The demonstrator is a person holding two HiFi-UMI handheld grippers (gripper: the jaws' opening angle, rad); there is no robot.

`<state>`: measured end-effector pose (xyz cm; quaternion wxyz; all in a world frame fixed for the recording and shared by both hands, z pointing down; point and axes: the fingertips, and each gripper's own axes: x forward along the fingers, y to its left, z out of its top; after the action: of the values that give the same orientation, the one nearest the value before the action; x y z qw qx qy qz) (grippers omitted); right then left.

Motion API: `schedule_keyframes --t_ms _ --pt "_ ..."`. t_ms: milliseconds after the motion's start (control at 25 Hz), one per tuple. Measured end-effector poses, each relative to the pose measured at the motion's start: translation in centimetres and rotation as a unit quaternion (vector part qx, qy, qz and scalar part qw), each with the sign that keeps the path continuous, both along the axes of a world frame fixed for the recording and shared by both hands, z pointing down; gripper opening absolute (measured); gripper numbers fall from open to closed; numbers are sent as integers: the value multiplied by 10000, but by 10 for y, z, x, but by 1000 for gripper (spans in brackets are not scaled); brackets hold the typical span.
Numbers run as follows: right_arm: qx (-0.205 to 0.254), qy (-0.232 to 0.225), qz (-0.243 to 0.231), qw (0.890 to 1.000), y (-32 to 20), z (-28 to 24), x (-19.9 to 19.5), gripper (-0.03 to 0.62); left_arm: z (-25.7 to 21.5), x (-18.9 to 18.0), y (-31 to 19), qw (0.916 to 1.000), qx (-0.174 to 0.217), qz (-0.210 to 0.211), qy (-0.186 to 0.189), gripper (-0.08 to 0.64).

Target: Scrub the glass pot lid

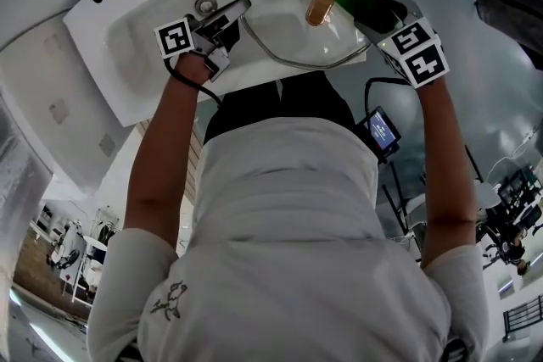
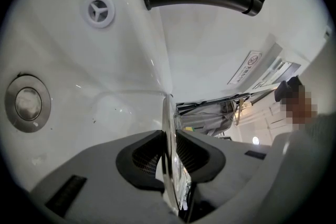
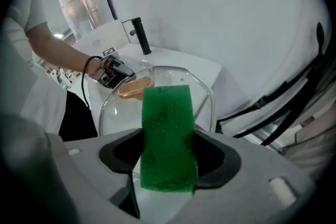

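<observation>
Here scrubbing looks under way: left gripper [image 2: 169, 157] pinches the rim of the glass lid [image 1: 288, 34], right gripper [image 3: 168, 160] clamps a green sponge [image 3: 167, 128] — next, firm strokes across the glass.

Bright even light, soft shadows, strong fisheye warping, dark vignetted corners, mostly sharp
</observation>
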<state>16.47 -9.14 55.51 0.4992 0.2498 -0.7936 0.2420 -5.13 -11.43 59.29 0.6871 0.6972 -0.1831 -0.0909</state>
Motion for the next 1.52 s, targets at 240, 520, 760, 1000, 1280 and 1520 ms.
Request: schedule_keyframes --t_ms 240,520,760,1000,1280,1520 --pt "-276 8 68 9996 61 5 -5 290 0 1 -1 10000 -30 38 40 81" --pt "-372 13 -110 9992 82 0 -13 290 0 2 -1 9999 -49 112 57 81" --pt "231 315 -69 9992 -1 -12 17 290 -3 3 -1 9999 -15 99 107 81" --pt "580 334 86 9977 -88 -11 16 290 2 0 0 10000 -45 70 53 81" --pt "296 323 45 9990 -61 0 -4 290 1 -1 -1 10000 -74 0 47 81" --pt "66 297 376 9988 -7 2 3 290 0 -1 -2 9999 -101 -30 57 81"
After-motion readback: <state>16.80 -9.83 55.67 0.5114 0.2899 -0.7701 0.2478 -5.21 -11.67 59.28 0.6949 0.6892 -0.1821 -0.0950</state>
